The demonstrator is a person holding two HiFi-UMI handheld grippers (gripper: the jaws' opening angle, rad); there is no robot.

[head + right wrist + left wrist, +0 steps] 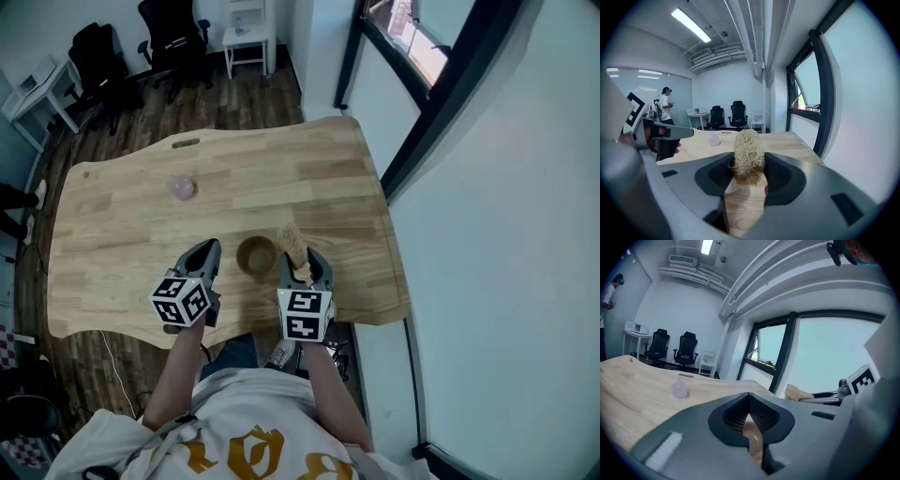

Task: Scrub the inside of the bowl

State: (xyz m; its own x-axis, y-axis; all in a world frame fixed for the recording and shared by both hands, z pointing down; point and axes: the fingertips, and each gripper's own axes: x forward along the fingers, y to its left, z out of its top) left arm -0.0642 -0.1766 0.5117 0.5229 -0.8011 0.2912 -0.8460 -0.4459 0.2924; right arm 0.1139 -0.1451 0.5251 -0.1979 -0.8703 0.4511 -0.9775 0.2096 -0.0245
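A small brown wooden bowl (255, 255) stands upright near the front edge of the wooden table (131, 244). My right gripper (302, 264) (749, 165) is just right of the bowl, shut on a pale fibrous scrubber (292, 244) (748, 155) that sticks out past its fingertips beside the bowl's right rim. My left gripper (210, 251) (749, 397) hovers just left of the bowl with its jaws closed and nothing between them. Part of the bowl (753, 440) shows through the gap under its jaws. The scrubber (798, 392) also appears at the right in the left gripper view.
A small pink rounded object (182, 187) (679, 389) lies farther back on the table. A white wall and window frame (441, 84) run along the table's right side. Black office chairs (173, 37) and a white desk stand at the back. A person (664, 105) stands far off.
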